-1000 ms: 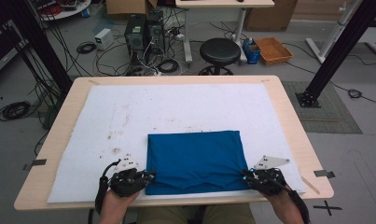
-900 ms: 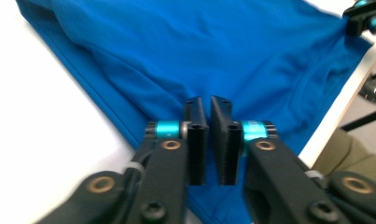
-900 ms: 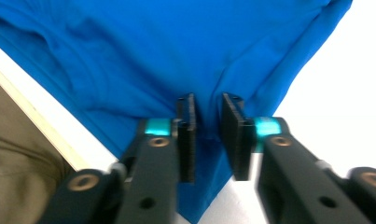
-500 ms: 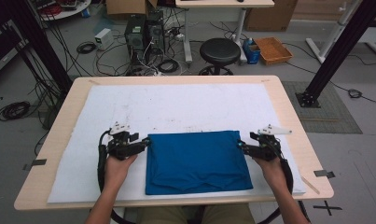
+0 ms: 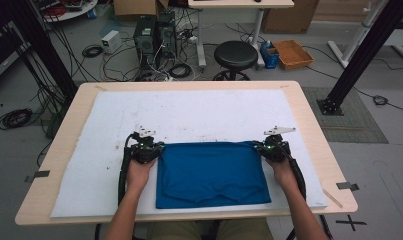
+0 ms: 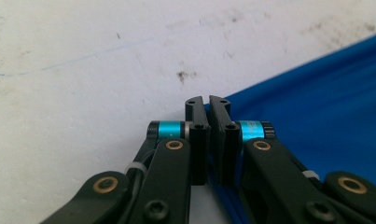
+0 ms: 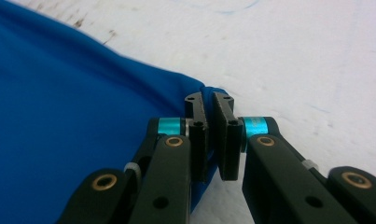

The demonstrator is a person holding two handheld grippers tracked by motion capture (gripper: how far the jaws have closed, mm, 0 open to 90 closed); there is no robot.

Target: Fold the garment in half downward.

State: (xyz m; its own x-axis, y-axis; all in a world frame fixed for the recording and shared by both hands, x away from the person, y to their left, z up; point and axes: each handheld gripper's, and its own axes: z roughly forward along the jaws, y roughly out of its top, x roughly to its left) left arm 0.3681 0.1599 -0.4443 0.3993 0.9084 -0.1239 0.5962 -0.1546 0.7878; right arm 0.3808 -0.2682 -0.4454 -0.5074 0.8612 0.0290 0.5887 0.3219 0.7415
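Lying flat on the white mat [image 5: 189,115] that covers the wooden table [image 5: 314,130], the folded blue cloth [image 5: 211,172] occupies the near middle of the work surface, its front edge close to the mat's near border. The left gripper [image 5: 156,148] sits at the cloth's far left corner, and the right gripper [image 5: 261,147] sits at the far right corner; each is held in one of the person's hands, with forearms entering from the bottom of the high view.

In the left gripper view, the left gripper [image 6: 206,105] has its jaws drawn together, with a thin strip of blue fabric [image 6: 316,102] pinched between them at the corner. In the right gripper view, the right gripper [image 7: 209,102] likewise has its jaws pressed together on the cloth [image 7: 59,116], whose corner bunches up slightly at the jaw tips.

Containers are located off the table. An orange tray [image 5: 292,53] rests on the floor beyond the far edge, beside a small blue bin [image 5: 270,54]; their contents cannot be determined. A black round stool [image 5: 235,52] stands next to them.
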